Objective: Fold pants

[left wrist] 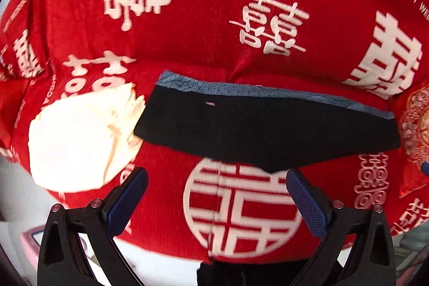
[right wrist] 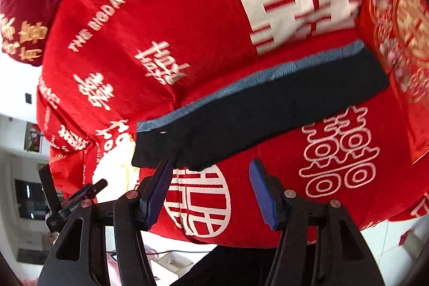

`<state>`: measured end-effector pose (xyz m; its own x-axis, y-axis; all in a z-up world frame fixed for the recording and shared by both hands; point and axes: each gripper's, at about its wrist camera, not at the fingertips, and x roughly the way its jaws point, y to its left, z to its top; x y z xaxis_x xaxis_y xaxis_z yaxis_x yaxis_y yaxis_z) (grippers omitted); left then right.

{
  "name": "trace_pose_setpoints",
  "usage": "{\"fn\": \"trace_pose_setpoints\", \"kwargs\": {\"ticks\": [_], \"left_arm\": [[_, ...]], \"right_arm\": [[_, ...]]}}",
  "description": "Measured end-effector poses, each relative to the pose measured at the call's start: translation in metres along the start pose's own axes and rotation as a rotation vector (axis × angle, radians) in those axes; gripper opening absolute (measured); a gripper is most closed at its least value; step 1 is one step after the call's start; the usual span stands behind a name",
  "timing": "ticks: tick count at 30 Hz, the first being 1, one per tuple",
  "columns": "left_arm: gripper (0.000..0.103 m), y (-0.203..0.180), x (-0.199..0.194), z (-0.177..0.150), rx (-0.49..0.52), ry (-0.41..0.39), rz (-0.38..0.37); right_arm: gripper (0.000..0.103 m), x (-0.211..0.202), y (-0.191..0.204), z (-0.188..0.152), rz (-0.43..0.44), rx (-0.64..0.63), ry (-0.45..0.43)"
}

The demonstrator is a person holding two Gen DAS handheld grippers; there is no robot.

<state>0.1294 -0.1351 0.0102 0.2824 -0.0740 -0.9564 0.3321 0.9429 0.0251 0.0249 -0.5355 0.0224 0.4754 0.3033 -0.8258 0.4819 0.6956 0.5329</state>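
Jaws of both the left gripper [left wrist: 216,195] and right gripper [right wrist: 210,188] are gaping, gripping nothing, hovering near the folded pants [left wrist: 268,125] lying on the blanket [left wrist: 214,4], apparently finished.

Black tongs [left wrist: 217,195] [right wrist: 211,190] with blue pads (round steel screws)

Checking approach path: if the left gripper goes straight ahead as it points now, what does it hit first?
Probably the near edge of the black pants, just beyond the open left gripper. Between the fingers only the red blanket shows, so a low path could touch that first; depth is unclear.
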Motion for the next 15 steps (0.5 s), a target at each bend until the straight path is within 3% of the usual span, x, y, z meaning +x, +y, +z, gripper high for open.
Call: {"fn": "trace_pose_setpoints", "kwargs": {"ticks": [4,7,12,15], "left_arm": [[0.103,-0.01,0.068,0.018,0.012,0.029,0.036],[0.103,-0.011,0.116,0.033,-0.013,0.037,0.066],[0.103,-0.006,0.185,0.059,-0.014,-0.002,0.155],[0.103,0.008,0.231,0.061,-0.046,0.052,0.209]], "right_arm": [[0.064,0.053,-0.014,0.003,0.042,0.032,0.073],[0.064,0.116,-0.024,0.002,0.099,0.04,0.16],[0.063,0.209,-0.027,-0.007,0.19,0.046,0.28],[0.06,0.249,-0.027,-0.016,0.237,0.062,0.329]]}}
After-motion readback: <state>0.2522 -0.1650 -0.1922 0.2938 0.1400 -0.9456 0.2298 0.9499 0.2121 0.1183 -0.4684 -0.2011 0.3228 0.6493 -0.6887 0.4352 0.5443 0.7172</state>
